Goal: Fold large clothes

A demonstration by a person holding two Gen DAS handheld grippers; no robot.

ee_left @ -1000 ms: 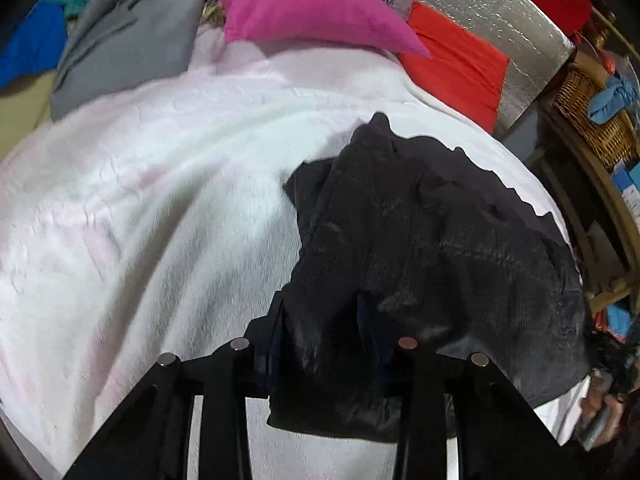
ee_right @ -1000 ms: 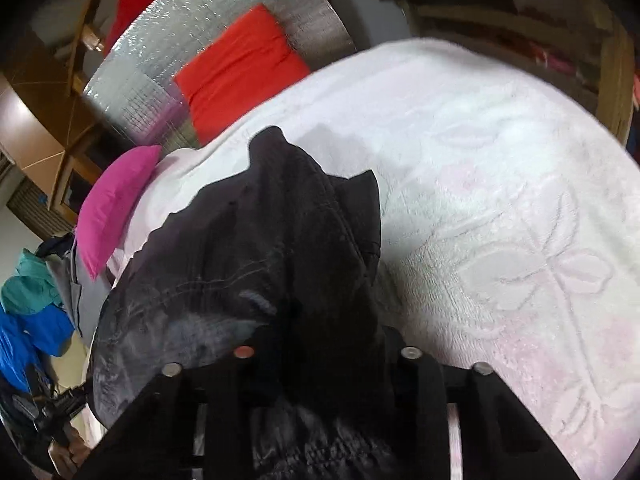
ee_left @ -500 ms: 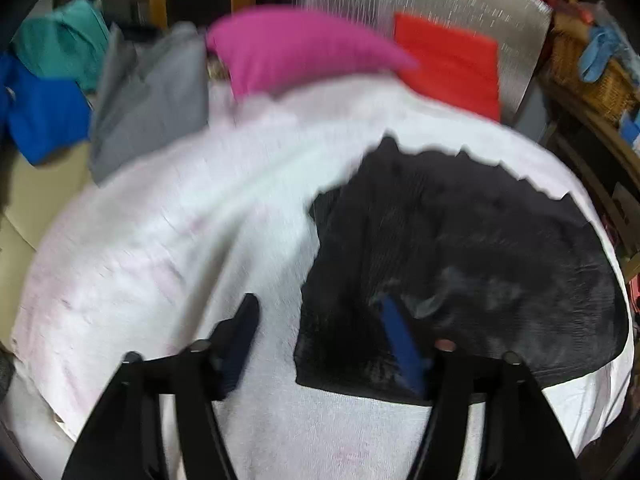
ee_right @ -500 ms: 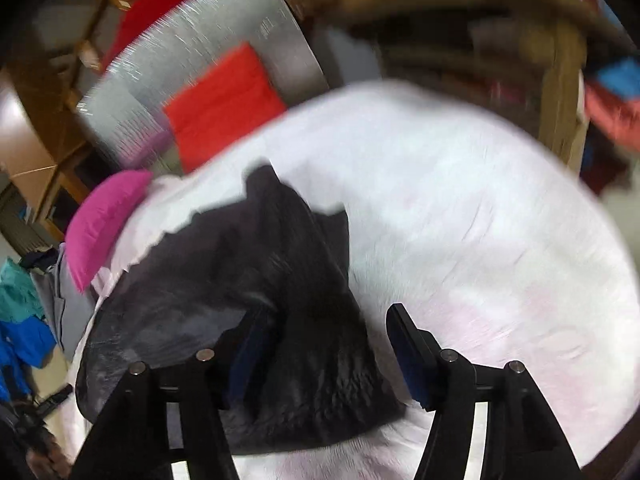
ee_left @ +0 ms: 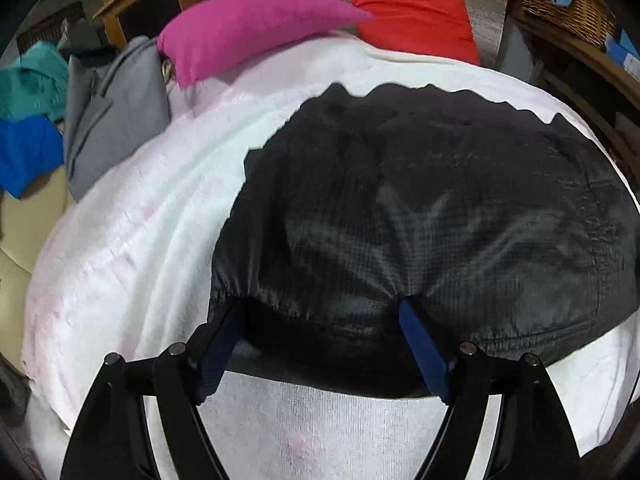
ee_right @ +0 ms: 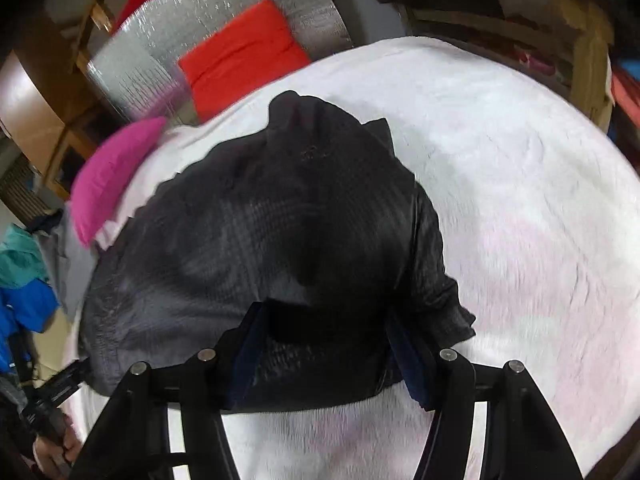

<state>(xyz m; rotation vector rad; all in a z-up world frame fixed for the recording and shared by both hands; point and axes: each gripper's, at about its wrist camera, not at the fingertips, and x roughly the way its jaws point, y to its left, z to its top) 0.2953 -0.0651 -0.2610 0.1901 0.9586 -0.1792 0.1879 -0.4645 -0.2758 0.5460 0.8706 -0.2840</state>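
- Black jacket [ee_left: 420, 208]: thin shiny ripstop fabric, folded into a broad flat bundle; lies on the white blanket [ee_left: 132, 240] toward its near edge, gathered hem facing the grippers
- Left gripper [ee_left: 320, 344]: jaws apart and opening; blue pads straddle the near hem of the jacket, not pressing on it; fabric lies between them
- Right gripper [ee_right: 324, 344]: jaws spread wide, pads either side of the jacket's near fold, no pinch visible; cloth between them
- White blanket: plush, faint pink floral pattern, covers the bed
- Pink pillow [ee_left: 248, 36]: at the far edge of the blanket
- Red cushion [ee_left: 412, 24]: far edge, beside the pink pillow, against a silver foil panel [ee_right: 224, 28]
- Grey garment [ee_left: 108, 108]: far left corner, next to teal and blue clothes
- Wicker basket [ee_left: 568, 0]: off the bed, far right
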